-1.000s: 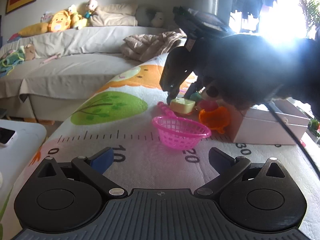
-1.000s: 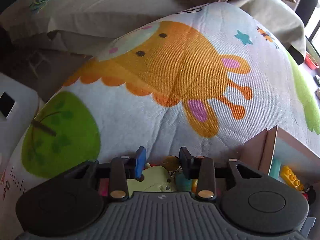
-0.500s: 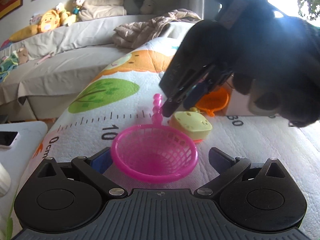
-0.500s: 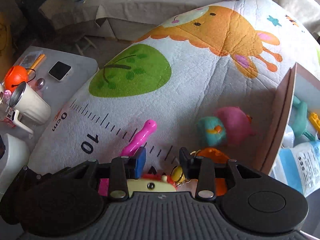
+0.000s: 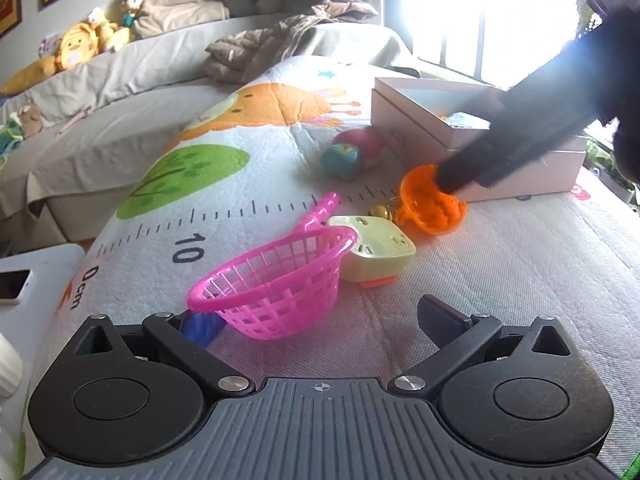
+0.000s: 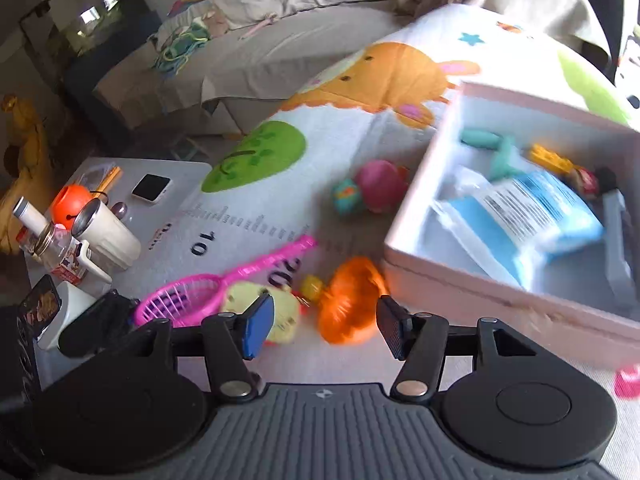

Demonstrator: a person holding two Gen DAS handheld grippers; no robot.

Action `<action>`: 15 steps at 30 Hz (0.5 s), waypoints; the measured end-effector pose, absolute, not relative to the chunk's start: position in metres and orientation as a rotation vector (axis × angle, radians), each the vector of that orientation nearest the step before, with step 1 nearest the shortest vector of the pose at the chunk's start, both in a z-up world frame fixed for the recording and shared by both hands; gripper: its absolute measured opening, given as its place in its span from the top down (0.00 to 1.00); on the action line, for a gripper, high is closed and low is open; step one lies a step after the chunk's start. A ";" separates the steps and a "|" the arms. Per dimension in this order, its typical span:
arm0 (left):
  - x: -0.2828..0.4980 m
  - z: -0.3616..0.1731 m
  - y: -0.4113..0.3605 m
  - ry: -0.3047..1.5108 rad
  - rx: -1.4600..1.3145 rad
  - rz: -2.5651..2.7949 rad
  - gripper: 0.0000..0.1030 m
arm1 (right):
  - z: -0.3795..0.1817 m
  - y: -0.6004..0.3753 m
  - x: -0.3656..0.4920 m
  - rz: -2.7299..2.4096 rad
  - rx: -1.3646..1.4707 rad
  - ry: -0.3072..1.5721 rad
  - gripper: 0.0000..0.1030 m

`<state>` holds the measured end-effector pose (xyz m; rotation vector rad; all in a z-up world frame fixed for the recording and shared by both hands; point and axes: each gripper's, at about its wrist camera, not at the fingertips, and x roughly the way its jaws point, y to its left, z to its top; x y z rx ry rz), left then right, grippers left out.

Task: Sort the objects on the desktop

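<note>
On the printed play mat (image 5: 500, 264), between the spread fingers of the left gripper (image 5: 320, 322), a pink plastic mesh scoop basket with a long handle (image 5: 276, 280) sits tilted, its rim raised toward the blue pad on the left finger, which seems to touch its underside; the right finger stands clear, so nothing is gripped. Half a second ago the basket lay flat and square in front of this gripper; now it is tipped and the pale yellow square toy (image 5: 378, 252) lies just behind it, touching its rim. The right gripper (image 6: 324, 328) has swung away toward the open white cardboard box (image 6: 416, 236), which already holds a blue-and-white packet (image 6: 532, 216); its jaws are opening with nothing between them, the orange ridged cup-shaped toy (image 6: 348, 300) lying on the mat beyond its fingertips. From the left wrist view its dark fingers reach down at that orange toy, beside the box. Judging by this, the yellow toy has been left on the mat, and the orange toy looks like the next item for the box.
</note>
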<state>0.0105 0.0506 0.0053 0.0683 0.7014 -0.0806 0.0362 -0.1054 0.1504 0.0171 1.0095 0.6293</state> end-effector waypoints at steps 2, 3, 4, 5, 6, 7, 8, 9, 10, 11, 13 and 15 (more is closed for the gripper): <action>0.011 0.006 0.051 0.704 0.061 -0.079 0.00 | 0.142 -0.119 0.038 0.585 0.030 1.016 0.44; 0.010 0.006 0.052 0.705 0.056 -0.079 0.00 | 0.138 -0.124 0.041 0.560 0.039 1.018 0.45; 0.010 0.006 0.053 0.708 0.052 -0.077 0.00 | 0.136 -0.129 0.044 0.541 0.051 1.014 0.45; 0.010 0.007 0.053 0.710 0.049 -0.074 0.00 | 0.134 -0.132 0.048 0.525 0.061 1.006 0.45; 0.009 0.008 0.054 0.711 0.049 -0.071 0.00 | 0.132 -0.134 0.053 0.525 0.079 1.009 0.45; 0.008 0.008 0.054 0.712 0.050 -0.068 0.00 | 0.130 -0.136 0.057 0.529 0.106 1.008 0.46; 0.008 0.009 0.055 0.714 0.051 -0.064 0.00 | 0.128 -0.137 0.060 0.533 0.123 1.001 0.47; 0.008 0.009 0.055 0.716 0.051 -0.060 0.00 | 0.127 -0.135 0.062 0.535 0.132 0.987 0.47; 0.008 0.009 0.056 0.718 0.052 -0.054 0.00 | 0.126 -0.133 0.063 0.537 0.136 0.971 0.47; 0.008 0.009 0.056 0.720 0.054 -0.048 0.00 | 0.124 -0.131 0.065 0.540 0.142 0.958 0.46; 0.008 0.010 0.058 0.724 0.059 -0.033 0.00 | 0.121 -0.124 0.065 0.576 0.165 0.961 0.47; 0.008 0.010 0.058 0.729 0.060 -0.025 0.00 | 0.117 -0.116 0.062 0.608 0.163 0.967 0.47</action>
